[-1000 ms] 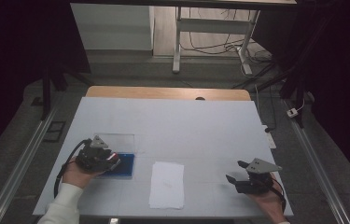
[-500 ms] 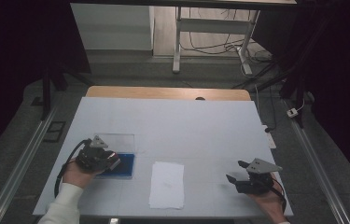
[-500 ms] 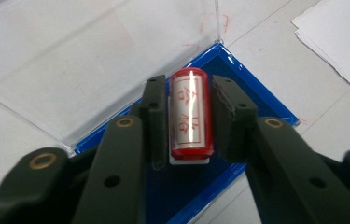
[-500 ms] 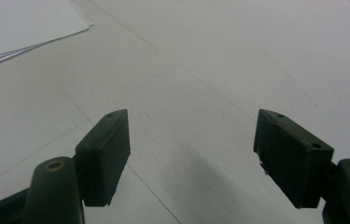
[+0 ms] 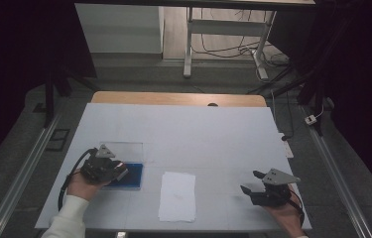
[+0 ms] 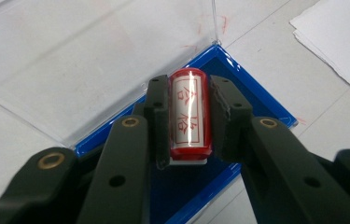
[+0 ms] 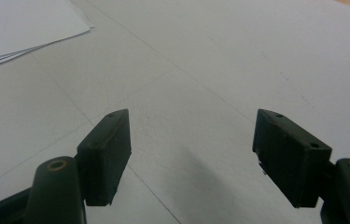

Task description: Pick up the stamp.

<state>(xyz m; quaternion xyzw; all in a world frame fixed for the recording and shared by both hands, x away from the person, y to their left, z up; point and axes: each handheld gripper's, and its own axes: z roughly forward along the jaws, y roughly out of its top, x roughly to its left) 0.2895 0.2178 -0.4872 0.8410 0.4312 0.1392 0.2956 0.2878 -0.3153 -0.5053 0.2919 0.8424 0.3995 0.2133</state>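
Observation:
My left gripper [image 6: 190,112] is shut on a red cylindrical stamp [image 6: 190,126] with a white label of red characters; its jaws have just been closing on it. The stamp lies between the pads above a blue ink pad box [image 6: 256,107], whose clear lid [image 6: 93,60] lies open on the table beyond. In the high view the left gripper [image 5: 120,171] sits over the blue box [image 5: 134,177] at the table's left front. My right gripper [image 5: 250,181] rests at the right front, open, with bare table between its jaws [image 7: 191,154].
A small stack of white paper [image 5: 177,196] lies at the front middle between the two grippers, also seen as paper [image 7: 18,28] at the right gripper view's upper left. The white table top [image 5: 188,134] ends in a wooden back edge.

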